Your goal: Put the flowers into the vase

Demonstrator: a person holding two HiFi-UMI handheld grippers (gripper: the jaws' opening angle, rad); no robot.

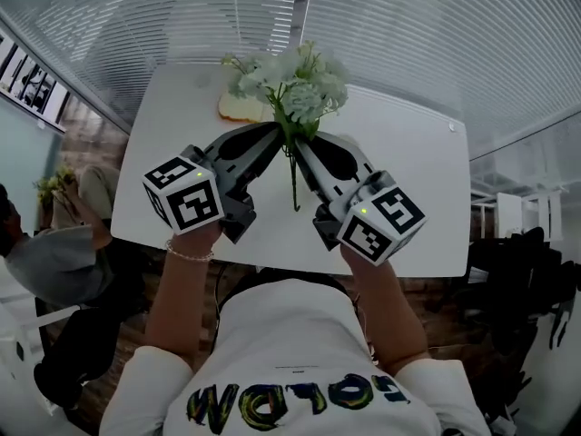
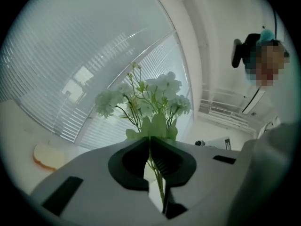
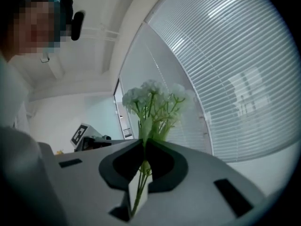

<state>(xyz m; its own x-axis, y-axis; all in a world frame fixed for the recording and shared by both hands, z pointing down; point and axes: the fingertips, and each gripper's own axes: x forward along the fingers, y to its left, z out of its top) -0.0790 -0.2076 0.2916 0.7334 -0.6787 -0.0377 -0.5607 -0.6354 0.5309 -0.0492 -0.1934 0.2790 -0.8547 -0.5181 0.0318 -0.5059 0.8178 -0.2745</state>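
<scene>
A bunch of white and pale-green flowers [image 1: 292, 82] hangs in the air above the white table [image 1: 408, 153], with its green stems [image 1: 294, 184] trailing down toward me. My left gripper [image 1: 278, 136] comes in from the left and is shut on the stems just under the blooms. My right gripper [image 1: 298, 145] is shut on the same stems from the right. In the left gripper view the flowers [image 2: 150, 95] rise from the closed left gripper [image 2: 149, 138]. The right gripper view shows the flowers [image 3: 153, 100] above the closed right gripper [image 3: 143, 142]. No vase shows in any view.
A flat cream-coloured object [image 1: 238, 107] lies on the far part of the table behind the flowers; it shows too in the left gripper view [image 2: 49, 155]. Slatted blinds [image 1: 408, 25] line the wall beyond. A seated person [image 1: 36, 252] is at the left, white chairs [image 1: 508, 212] at the right.
</scene>
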